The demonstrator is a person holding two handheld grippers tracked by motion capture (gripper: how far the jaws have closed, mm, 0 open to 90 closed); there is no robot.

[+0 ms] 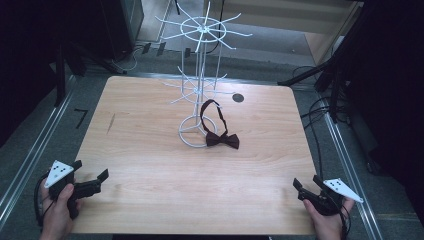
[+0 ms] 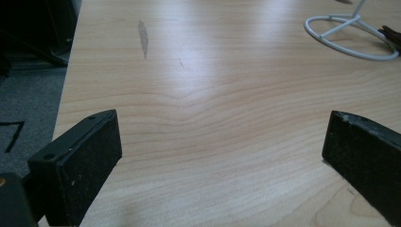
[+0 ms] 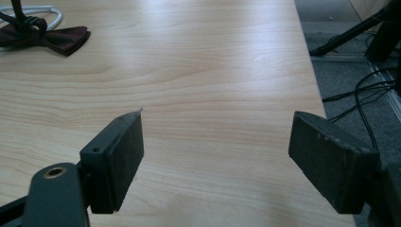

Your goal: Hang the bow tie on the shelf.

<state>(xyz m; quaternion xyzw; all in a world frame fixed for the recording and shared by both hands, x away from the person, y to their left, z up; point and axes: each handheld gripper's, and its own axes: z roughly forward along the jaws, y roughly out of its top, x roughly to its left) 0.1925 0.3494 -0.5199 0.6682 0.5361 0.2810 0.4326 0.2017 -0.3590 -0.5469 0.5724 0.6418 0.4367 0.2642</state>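
The left hand-held gripper (image 1: 92, 181) sits near the left front corner of the desk (image 1: 150, 165). Its two black jaws stand wide apart and nothing is between them. In the left gripper view, bare wood shows between its pads (image 2: 90, 165).

The right hand-held gripper (image 1: 306, 186) sits near the right front corner. Its jaws are apart too, with nothing in them.

Out past both of them, in the middle of the desk, lies a dark red bow tie (image 1: 223, 139). Its strap (image 1: 212, 114) stands up in a loop and leans by the pole of a white wire rack (image 1: 199, 90). The bow lies just beside the rack's round foot (image 1: 192, 134), maybe touching it. I cannot tell if the strap goes around the pole.

The job looks like picking up the bow tie and hanging it on one of the rack's thin hooks. Both grippers are far from it, so nothing has started.

Things could go wrong. The rack looks tall and light, so a bump or a tug on a caught strap could tip it over. The strap is thin and floppy, so the jaws could miss it or let it slip. A thin hook is easy to miss as well.
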